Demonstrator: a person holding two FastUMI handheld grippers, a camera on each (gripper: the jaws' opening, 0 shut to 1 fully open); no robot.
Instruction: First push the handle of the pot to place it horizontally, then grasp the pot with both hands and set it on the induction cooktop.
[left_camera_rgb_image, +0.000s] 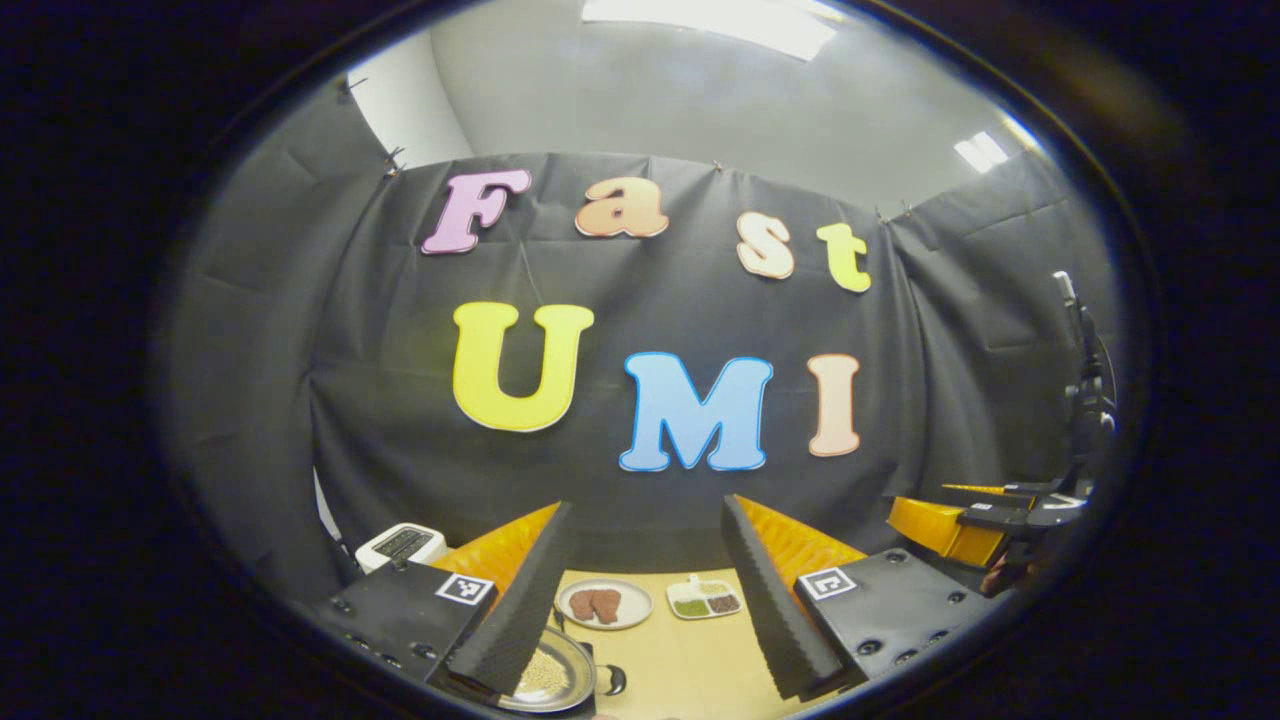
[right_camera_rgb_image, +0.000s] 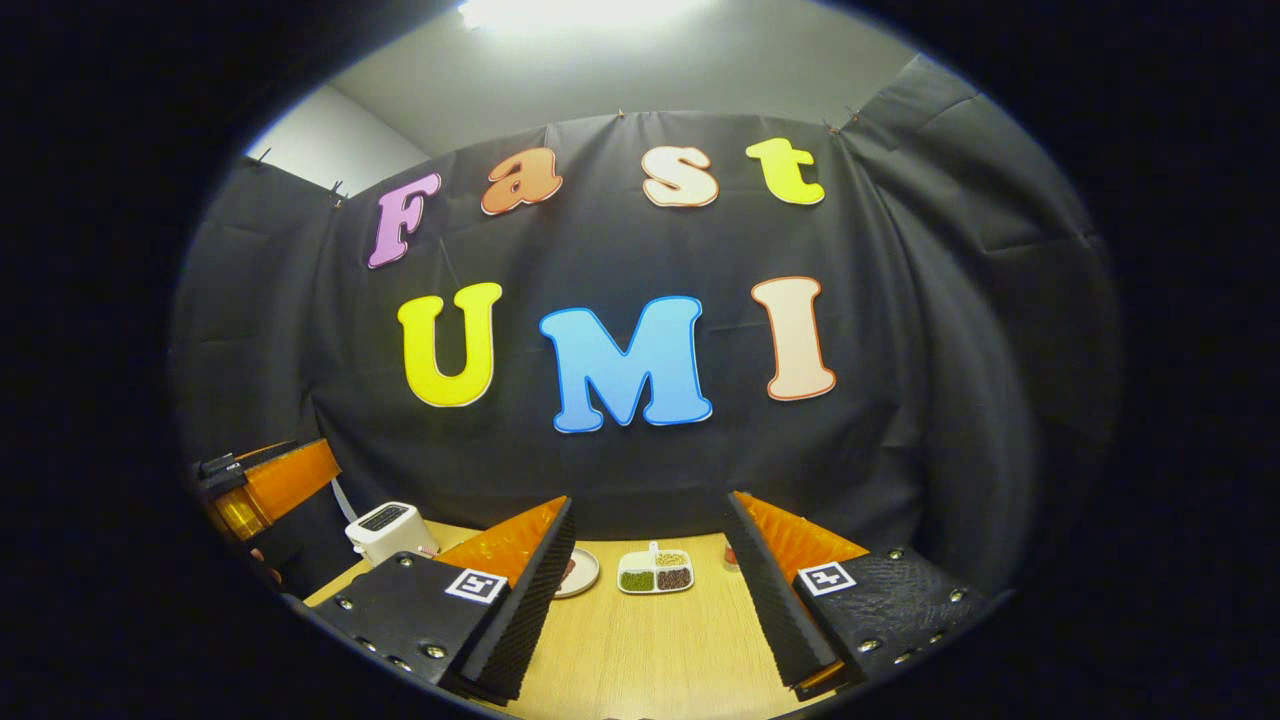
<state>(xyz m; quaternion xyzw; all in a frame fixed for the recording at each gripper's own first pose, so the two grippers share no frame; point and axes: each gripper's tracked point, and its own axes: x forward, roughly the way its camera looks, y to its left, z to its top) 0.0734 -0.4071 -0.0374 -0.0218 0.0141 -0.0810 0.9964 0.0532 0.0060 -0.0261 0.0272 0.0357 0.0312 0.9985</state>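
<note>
In the left gripper view a metal pot (left_camera_rgb_image: 548, 676) holding pale yellow grains sits at the bottom edge, partly hidden behind my left finger. A dark knob-like handle piece (left_camera_rgb_image: 613, 680) shows at its right side. My left gripper (left_camera_rgb_image: 646, 505) is raised above the table and open, with nothing between its fingers. My right gripper (right_camera_rgb_image: 650, 498) is also open and empty, held over the wooden table (right_camera_rgb_image: 650, 650). The right gripper (left_camera_rgb_image: 958, 520) appears at the right edge of the left gripper view, and the left gripper (right_camera_rgb_image: 268, 482) at the left edge of the right gripper view.
A round plate (left_camera_rgb_image: 604, 604) with brown pieces and a white divided dish (left_camera_rgb_image: 705, 598) of green and brown foods sit at the table's back. A white toaster (left_camera_rgb_image: 402, 545) stands at the back left. The dish (right_camera_rgb_image: 655, 577) and toaster (right_camera_rgb_image: 385, 530) also appear in the right gripper view.
</note>
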